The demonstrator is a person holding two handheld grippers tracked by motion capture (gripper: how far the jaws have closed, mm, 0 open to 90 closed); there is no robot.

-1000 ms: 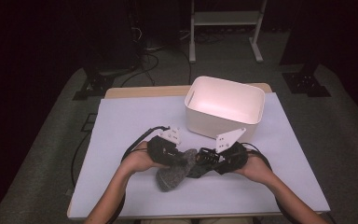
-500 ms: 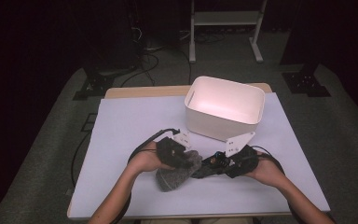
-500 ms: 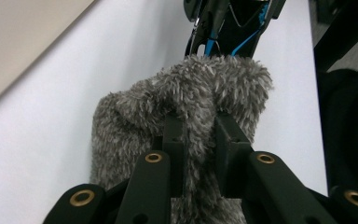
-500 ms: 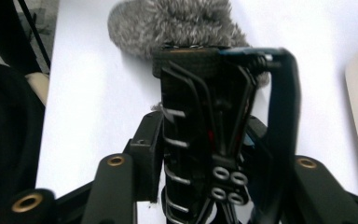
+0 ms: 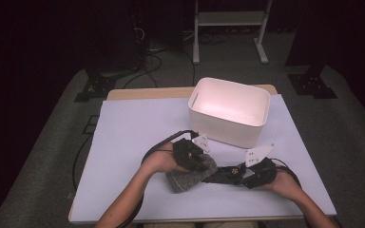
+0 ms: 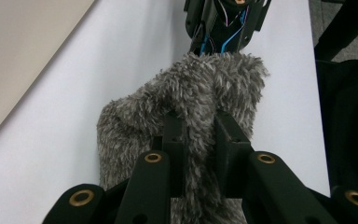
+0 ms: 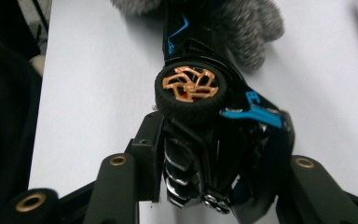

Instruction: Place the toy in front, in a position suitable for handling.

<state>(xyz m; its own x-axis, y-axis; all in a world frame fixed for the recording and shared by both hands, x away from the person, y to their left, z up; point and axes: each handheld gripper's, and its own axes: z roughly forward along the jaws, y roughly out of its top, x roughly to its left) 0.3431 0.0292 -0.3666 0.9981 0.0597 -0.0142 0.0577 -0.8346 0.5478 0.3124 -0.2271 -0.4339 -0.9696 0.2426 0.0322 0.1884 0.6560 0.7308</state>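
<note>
Toy car [image 7: 200,140]: nose hidden in grey sock [image 6: 186,107] | right gripper [image 5: 237,173] clamps car | left gripper [image 6: 198,140] pinches sock

sock [image 6: 186,102]: shaggy grey cloth (matt) | toy car [image 7: 205,140]: glossy black plastic

A grey fuzzy cloth [image 5: 187,175] is lying bunched on the tabletop near its front edge, a little left of the middle. Its pile is long and shaggy, grey flecked with paler tips, and a fold of it is standing up in a ridge where it is being pinched. Touching its right side, a black toy car [image 5: 228,175] is lying along the front edge, turned on its side so that one wheel is facing upward. The wheel [image 7: 190,91] is wearing a black rubber tyre around a copper-coloured spoked rim, and bright blue stripes are running along the black bodywork. The car's far end is pressing into the cloth's fuzz.
</note>
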